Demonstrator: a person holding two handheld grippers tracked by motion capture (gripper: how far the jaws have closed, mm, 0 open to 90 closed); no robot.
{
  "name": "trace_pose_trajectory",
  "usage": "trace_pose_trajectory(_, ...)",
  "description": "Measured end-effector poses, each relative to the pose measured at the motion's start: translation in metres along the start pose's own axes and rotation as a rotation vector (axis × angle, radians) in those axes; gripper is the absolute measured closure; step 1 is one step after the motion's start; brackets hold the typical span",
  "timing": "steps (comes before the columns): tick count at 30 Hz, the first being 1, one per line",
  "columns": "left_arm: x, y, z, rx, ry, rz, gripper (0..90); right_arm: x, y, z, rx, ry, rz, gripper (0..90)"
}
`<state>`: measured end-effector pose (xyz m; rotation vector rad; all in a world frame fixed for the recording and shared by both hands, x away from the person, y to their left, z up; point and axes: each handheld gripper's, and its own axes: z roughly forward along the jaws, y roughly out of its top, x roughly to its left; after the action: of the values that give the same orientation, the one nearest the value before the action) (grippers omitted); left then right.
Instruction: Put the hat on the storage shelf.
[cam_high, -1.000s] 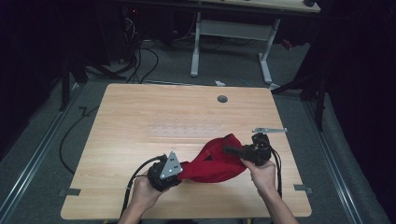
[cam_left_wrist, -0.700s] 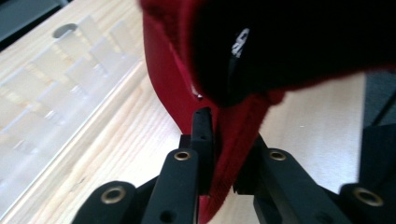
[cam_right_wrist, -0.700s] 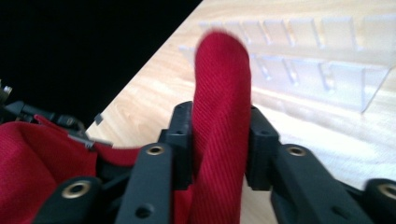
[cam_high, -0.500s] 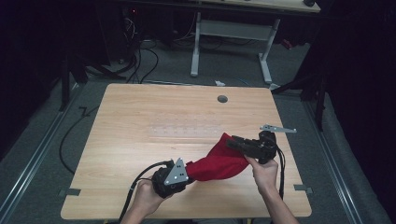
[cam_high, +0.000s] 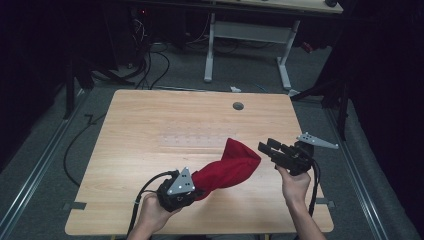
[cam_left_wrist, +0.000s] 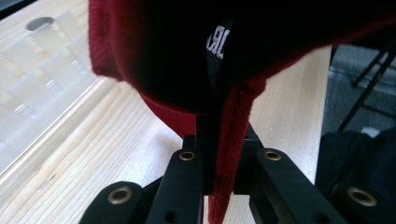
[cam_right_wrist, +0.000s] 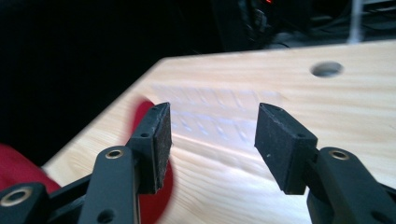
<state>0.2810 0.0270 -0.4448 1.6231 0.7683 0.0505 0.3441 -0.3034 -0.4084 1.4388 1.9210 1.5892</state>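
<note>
On the near half of the wooden table (cam_high: 150, 130), the left gripper (cam_high: 192, 192) clamps the red cloth (cam_high: 227, 167); just right of it, the right gripper (cam_high: 265, 148) has been opening, jaws wide and empty

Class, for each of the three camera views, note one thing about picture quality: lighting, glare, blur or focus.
High view: the wooden table is lit while the room around it falls to near black. Left gripper view: the red cloth sits so close that its inside goes dark and the table behind is soft. Right gripper view: glare streaks the tabletop and the red cloth at the lower left is smeared.
</note>
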Motion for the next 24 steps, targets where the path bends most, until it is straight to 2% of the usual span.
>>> trace_pose_trajectory(4, 0.008, 0.008, -0.007, -0.041, 0.014, -0.054, 85.2, -0.009, -0.018, 0.009, 0.046, -0.055, -0.024, 45.5)
trace_pose_trajectory(5, 0.01, 0.01, -0.009, -0.048, 0.019, -0.064, 85.1, -0.009, -0.023, 0.011, 0.056, -0.081, -0.036, 45.7)
trace_pose_trajectory(11, 0.019, 0.022, -0.013, -0.09, 0.041, -0.098, 85.1, -0.024, -0.049, 0.023, 0.111, -0.144, -0.05, 44.2)
trace_pose_trajectory(16, 0.027, 0.029, -0.015, -0.123, 0.061, -0.13, 85.1, -0.036, -0.068, 0.03, 0.158, -0.214, -0.06, 42.8)
trace_pose_trajectory(21, 0.035, 0.036, -0.017, -0.158, 0.076, -0.163, 85.0, -0.045, -0.08, 0.034, 0.193, -0.271, -0.085, 41.6)
trace_pose_trajectory(24, 0.039, 0.041, -0.017, -0.173, 0.085, -0.163, 85.0, -0.045, -0.083, 0.036, 0.202, -0.298, -0.1, 41.5)
